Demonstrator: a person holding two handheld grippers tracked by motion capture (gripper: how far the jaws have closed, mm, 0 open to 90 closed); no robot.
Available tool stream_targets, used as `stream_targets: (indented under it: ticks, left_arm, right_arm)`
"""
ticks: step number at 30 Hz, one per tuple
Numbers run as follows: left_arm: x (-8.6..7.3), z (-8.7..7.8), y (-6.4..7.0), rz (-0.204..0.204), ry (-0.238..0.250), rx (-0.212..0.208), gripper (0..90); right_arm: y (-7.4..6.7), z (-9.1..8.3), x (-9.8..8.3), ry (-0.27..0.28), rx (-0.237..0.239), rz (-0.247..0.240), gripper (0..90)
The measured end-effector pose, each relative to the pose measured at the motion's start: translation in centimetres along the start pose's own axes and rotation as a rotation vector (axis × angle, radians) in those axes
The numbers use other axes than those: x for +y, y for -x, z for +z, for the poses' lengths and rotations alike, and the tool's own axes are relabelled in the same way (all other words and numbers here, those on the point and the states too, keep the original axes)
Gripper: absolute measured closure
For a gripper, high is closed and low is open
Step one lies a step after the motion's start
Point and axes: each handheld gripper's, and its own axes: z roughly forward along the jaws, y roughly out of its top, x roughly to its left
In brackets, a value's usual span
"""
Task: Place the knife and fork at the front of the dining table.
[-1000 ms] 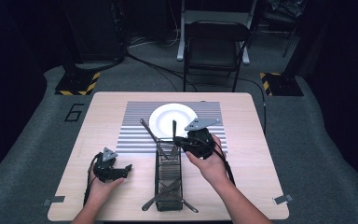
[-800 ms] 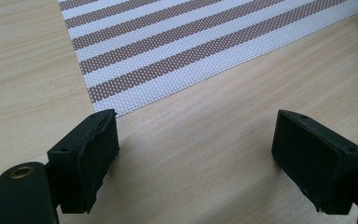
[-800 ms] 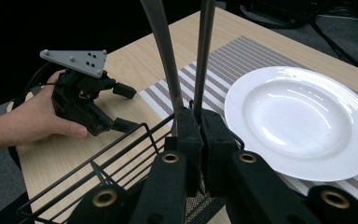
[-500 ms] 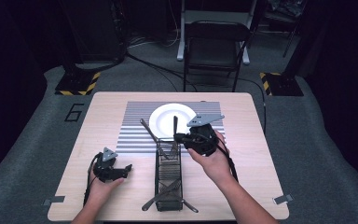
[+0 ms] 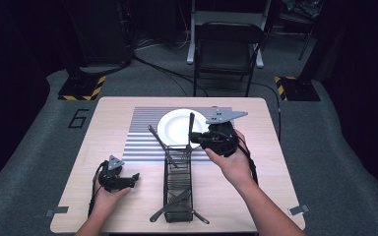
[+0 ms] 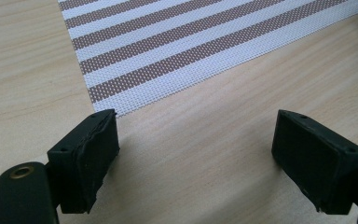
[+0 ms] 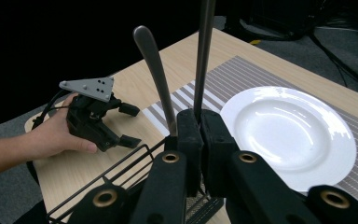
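The working end of the utensil (image 5: 190,132) pinched by the right claw (image 5: 193,141) is hidden among the wires of the black wire basket (image 5: 178,184), so whether it is a fork or a spoon cannot be told; its handle stands upright over the basket's far end, just in front of the white plate (image 5: 179,129). In the right claw's view the jaws are pressed together on that handle (image 7: 204,56).

The pale wooden tabletop (image 5: 106,128) carries one striped placemat (image 5: 140,132) under the plate; around it lie grey carpet and a dark room with one folding chair (image 5: 229,49).

A second handle (image 5: 157,140) leans out of the basket, and two more utensils (image 5: 177,209) lie crossed at its near end.

The left claw (image 5: 135,178) rests on the tabletop with jaws spread, nothing between them.
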Motion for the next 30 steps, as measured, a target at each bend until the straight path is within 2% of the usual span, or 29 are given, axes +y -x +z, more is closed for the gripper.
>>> stream_targets:
  ticks: [3, 11, 16, 21, 22, 30]
  left_arm:
    - [0.0, 0.0, 0.0, 0.0, 0.0, 0.001, 14.6]
    - [0.0, 0.0, 0.0, 0.0, -0.001, 0.001, 14.5]
    - [0.0, 0.0, 0.0, -0.001, 0.0, 0.0, 14.6]
    - [0.0, 0.0, 0.0, 0.0, 0.0, 0.0, 14.5]
    - [0.0, 0.0, 0.0, -0.001, 0.0, 0.0, 14.6]
    - [0.0, 0.0, 0.0, 0.0, 0.0, 0.0, 14.6]
  right_arm:
    - [0.2, -0.3, 0.2, 0.002, -0.01, -0.005, 87.8]
    - [1.6, -1.1, 0.2, 0.005, -0.043, 0.021, 87.8]
    - [2.7, -1.5, 0.1, 0.008, -0.082, 0.035, 87.8]
    - [3.4, -1.6, -0.2, 0.013, -0.113, 0.041, 87.8]
    - [3.6, -1.5, -0.4, 0.015, -0.134, 0.044, 87.8]
    - [4.6, -0.8, -1.6, 0.009, -0.178, 0.053, 87.8]
